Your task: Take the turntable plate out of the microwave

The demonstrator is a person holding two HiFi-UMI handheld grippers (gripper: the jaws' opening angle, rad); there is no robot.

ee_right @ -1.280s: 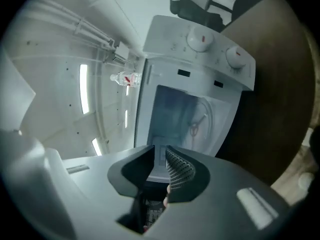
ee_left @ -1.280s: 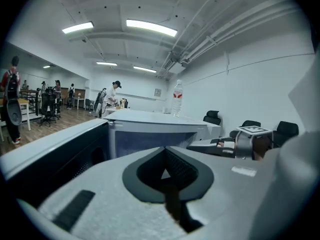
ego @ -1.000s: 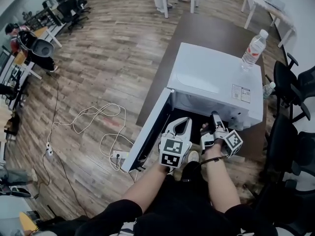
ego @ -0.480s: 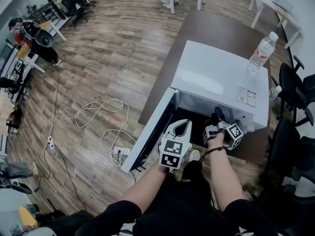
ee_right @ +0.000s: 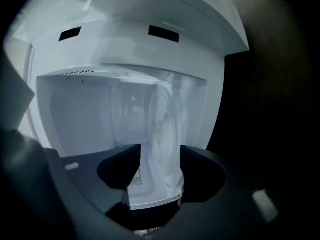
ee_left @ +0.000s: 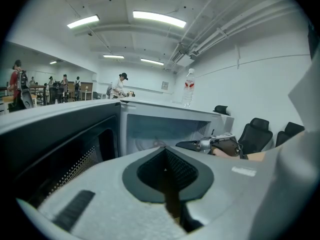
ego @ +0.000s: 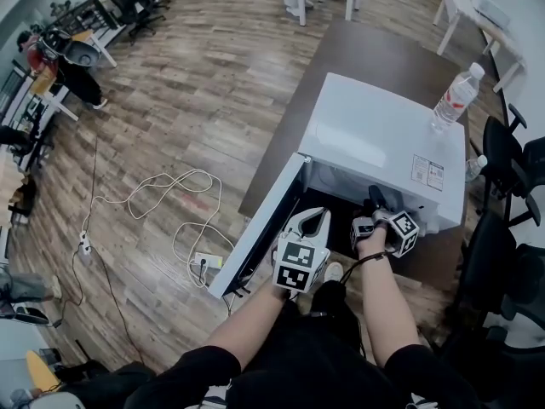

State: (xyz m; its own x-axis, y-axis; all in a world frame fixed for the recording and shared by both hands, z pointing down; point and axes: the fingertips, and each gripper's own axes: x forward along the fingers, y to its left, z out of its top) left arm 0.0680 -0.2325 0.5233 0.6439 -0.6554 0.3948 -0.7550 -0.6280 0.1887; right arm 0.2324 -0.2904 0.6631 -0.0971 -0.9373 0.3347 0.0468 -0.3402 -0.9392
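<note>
The white microwave (ego: 375, 139) stands on a dark table with its door (ego: 260, 228) swung open to the left. Inside lies the glass turntable plate (ee_right: 165, 121), clear and round, which the rolled right gripper view shows as standing on edge. My right gripper (ego: 375, 196) reaches into the cavity mouth. Its jaws (ee_right: 160, 166) are opening, and the plate's near rim shows in the gap with no pad pressing on it. My left gripper (ego: 319, 214) hovers in front of the opening by the door, shut and empty.
A water bottle (ego: 456, 96) stands on the microwave's top at the right. Black office chairs (ego: 511, 160) crowd the table's right side. Cables (ego: 183, 203) and a power strip (ego: 207, 262) lie on the wooden floor to the left. Several people stand far off.
My right gripper has sunk lower and edged into the microwave's mouth. The left gripper has stayed where it was.
</note>
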